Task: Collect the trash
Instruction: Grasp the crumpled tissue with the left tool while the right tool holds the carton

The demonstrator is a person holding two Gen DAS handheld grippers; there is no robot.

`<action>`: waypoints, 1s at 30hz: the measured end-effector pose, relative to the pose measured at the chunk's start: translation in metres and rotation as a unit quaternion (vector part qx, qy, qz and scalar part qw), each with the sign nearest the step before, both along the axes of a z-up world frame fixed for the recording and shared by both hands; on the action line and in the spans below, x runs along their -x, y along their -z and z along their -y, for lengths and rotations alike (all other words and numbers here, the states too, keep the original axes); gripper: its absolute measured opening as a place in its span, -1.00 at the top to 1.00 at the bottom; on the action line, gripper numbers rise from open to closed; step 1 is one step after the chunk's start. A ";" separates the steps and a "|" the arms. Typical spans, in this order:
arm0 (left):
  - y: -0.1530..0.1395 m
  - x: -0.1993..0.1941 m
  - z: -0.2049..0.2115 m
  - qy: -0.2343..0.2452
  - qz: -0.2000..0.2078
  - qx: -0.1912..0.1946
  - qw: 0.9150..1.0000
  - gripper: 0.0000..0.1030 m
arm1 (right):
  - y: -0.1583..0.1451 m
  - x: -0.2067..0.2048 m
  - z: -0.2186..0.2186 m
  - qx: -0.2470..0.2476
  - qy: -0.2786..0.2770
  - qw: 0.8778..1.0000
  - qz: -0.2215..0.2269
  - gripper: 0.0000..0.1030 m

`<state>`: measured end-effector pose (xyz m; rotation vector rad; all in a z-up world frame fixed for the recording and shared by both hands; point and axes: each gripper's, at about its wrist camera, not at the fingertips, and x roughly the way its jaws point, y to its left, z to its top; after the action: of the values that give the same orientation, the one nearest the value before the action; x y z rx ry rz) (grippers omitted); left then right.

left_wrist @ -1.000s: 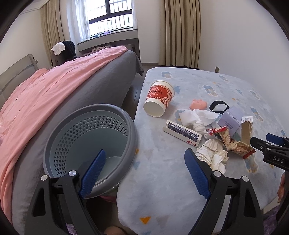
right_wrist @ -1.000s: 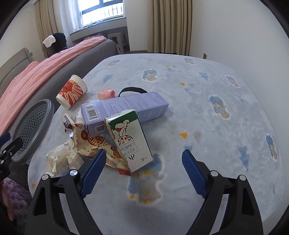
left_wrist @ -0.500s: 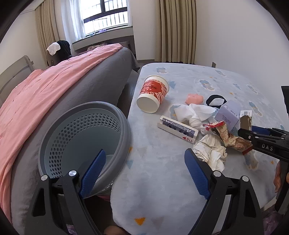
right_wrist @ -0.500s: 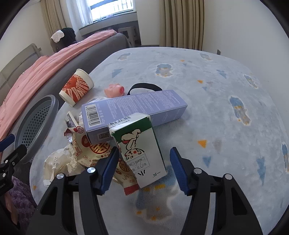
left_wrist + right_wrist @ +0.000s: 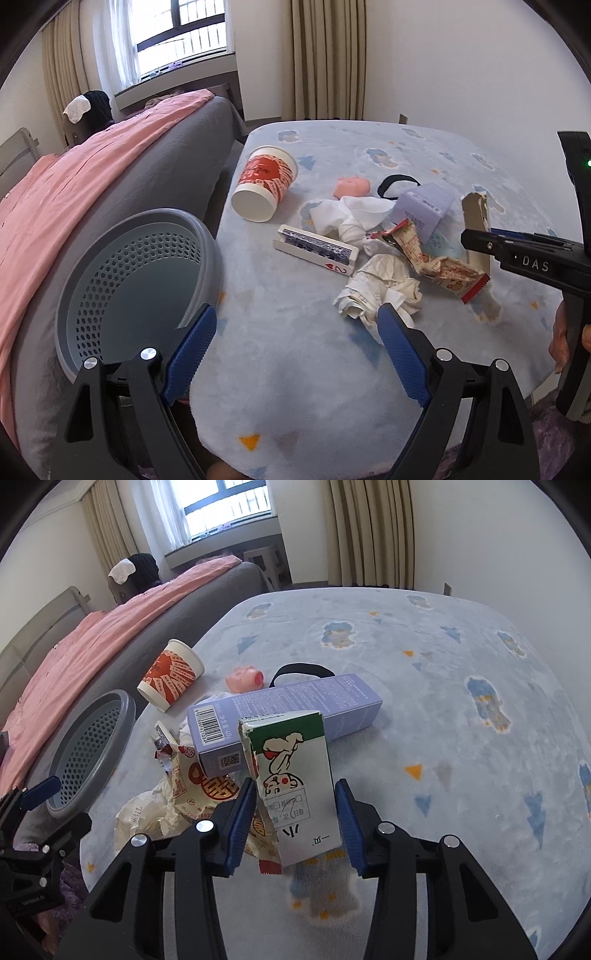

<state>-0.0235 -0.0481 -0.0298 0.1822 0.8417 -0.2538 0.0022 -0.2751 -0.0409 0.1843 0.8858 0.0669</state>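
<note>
As the right tongs are closing, their jaws having just narrowed around the upright milk carton amid litter near the surface's left edge, the left tongs are hanging open, empty, beside the basket.
</note>
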 end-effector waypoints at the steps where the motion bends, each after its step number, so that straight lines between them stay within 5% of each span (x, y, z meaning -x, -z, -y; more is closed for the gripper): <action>1: 0.001 0.002 0.004 0.008 -0.001 -0.002 1.000 -0.65 | -0.002 0.002 0.002 -0.001 0.004 1.000 0.003 0.16; 12: 0.019 0.008 0.047 0.067 -0.038 0.005 0.997 -0.64 | -0.011 0.013 0.033 -0.021 0.049 0.998 0.017 0.16; 21: 0.037 -0.020 0.067 0.061 -0.065 0.009 0.996 -0.64 | -0.009 0.012 0.042 -0.037 0.057 0.998 0.011 0.16; 30: 0.048 -0.033 0.076 0.057 -0.046 -0.015 0.997 -0.62 | -0.010 0.013 0.045 -0.041 0.060 0.997 0.013 0.16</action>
<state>0.0091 -0.1245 -0.0775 0.2485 0.9291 -0.3581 -0.0111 -0.3204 -0.0310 0.3124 0.8454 -0.0058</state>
